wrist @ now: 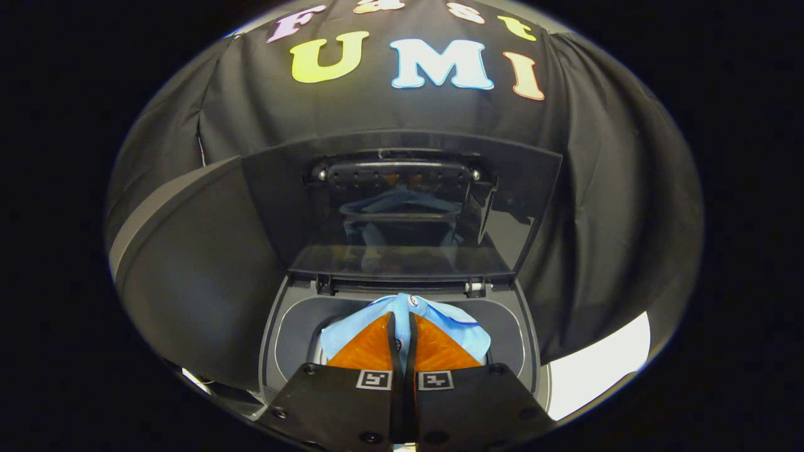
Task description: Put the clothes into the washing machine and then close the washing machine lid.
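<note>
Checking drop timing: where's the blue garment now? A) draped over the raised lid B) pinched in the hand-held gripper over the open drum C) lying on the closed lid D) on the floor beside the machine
B: the hand-held gripper is shut on the light blue garment, above the washing machine opening, with the lid raised behind.

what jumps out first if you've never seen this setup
The light blue garment stands out most, pinched between the two fingers of the gripper and hanging over the round opening of the washing machine. Right behind it the dark glossy lid stands raised and open, mirroring the blue cloth in its surface.
</note>
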